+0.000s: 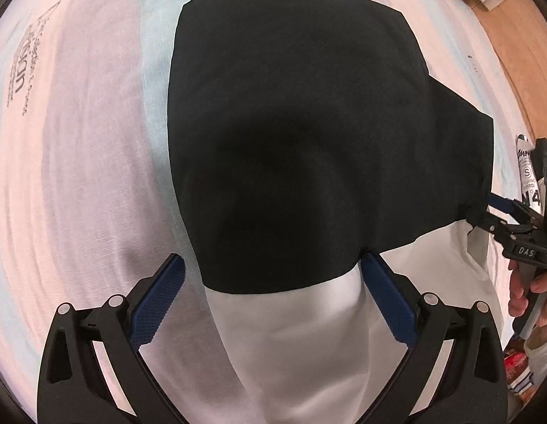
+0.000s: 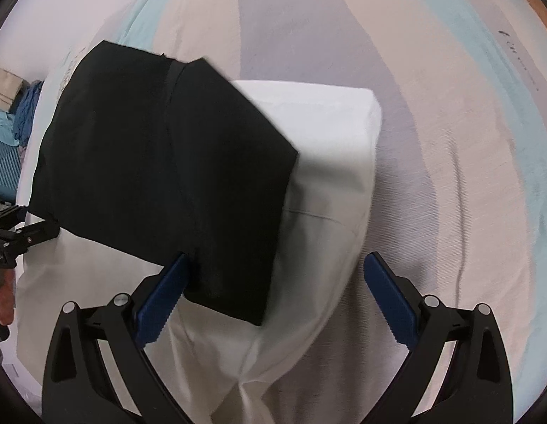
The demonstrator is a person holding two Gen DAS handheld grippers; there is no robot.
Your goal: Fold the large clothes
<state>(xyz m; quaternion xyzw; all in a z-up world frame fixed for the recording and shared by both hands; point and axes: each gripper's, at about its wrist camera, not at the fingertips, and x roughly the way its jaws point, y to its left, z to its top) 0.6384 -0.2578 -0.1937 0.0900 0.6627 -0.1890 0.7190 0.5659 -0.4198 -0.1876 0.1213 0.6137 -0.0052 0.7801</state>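
Both grippers, left gripper (image 1: 273, 282) and right gripper (image 2: 275, 282), spread wide, gripping nothing; folded black cloth garment (image 2: 160, 176) on white folded fabric (image 2: 330, 162) may slide off near edge

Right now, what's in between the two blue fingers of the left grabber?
In the left wrist view, the left gripper is open over white cloth, with the black garment's near edge reaching between the fingertips.

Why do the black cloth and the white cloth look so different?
The black cloth is dark and lies on top; the white cloth is pale and lies underneath it. The black cloth shows a seam down its middle, while the white cloth shows soft wrinkles near the bottom. The white cloth sticks out past the black one's edges. Both are folded flat on the striped bedsheet.
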